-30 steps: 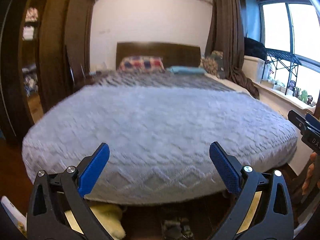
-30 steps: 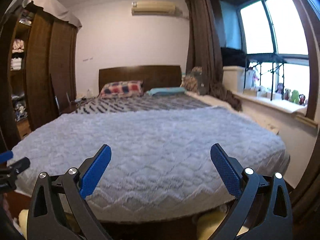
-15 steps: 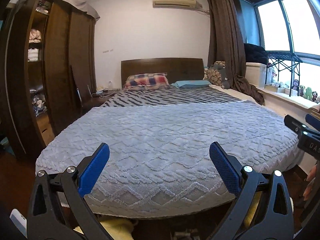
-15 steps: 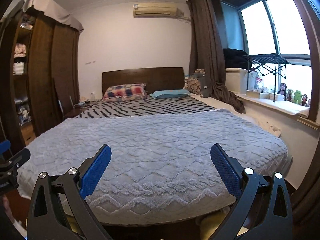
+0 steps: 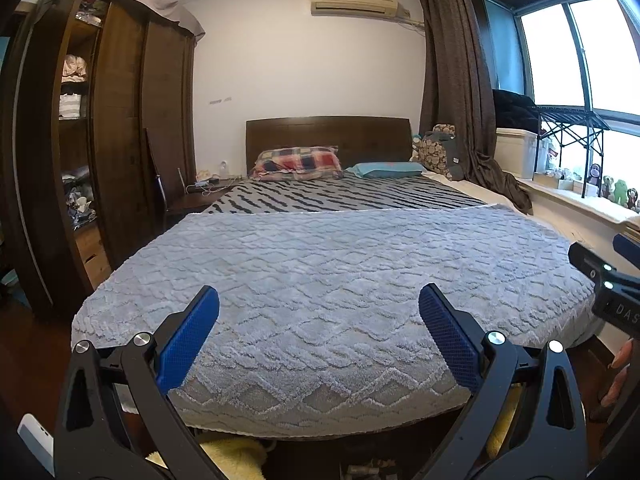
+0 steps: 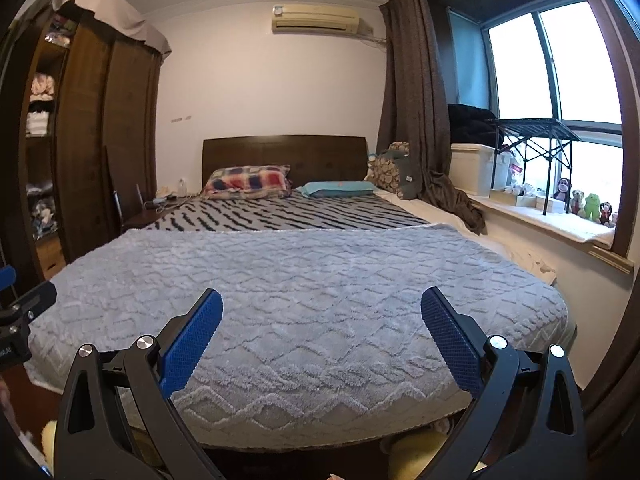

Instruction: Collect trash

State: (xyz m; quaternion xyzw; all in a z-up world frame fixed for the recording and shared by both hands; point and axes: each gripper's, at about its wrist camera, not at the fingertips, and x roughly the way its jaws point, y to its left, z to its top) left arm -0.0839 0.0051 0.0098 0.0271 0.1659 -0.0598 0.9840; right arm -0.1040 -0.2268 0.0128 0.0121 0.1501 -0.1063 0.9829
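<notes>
Your left gripper (image 5: 319,320) and right gripper (image 6: 321,322) both have the jaws spread wide w/ nothing between them. Both point across the grey blanket (image 5: 320,280) on the bed (image 6: 304,216), from its foot end.

What changed over the last sec: both views tilted up. A sec ago the left cam sat lower, w/ more of the gap under the bed edge in frame; now the headboard (image 5: 328,136), the AC unit (image 5: 354,0) and the wardrobe (image 5: 120,140) are in full view. So you've lifted from a low look to a room scan, approx level w/ the mattress top.

Meaning for the task: no trash spotted yet, imo. Blanket ahead of the jaws is bare, nothing on it that reads as litter. Candidates sit below the jaws, at the bed's foot: yellow fluffy stuff (image 5: 236,454) under the left jaws, also seen low in the right cam (image 6: 416,450); can't tell if that's trash or a rug/slipper. Small clutter on the floor under the bed edge, too dark to ID. No bin seen in either cam.

Your right gripper's tip shows at the right edge of the left view, so the two are side by side, apart. Next move prob needs a dip back down or a turn to find the actual target.
</notes>
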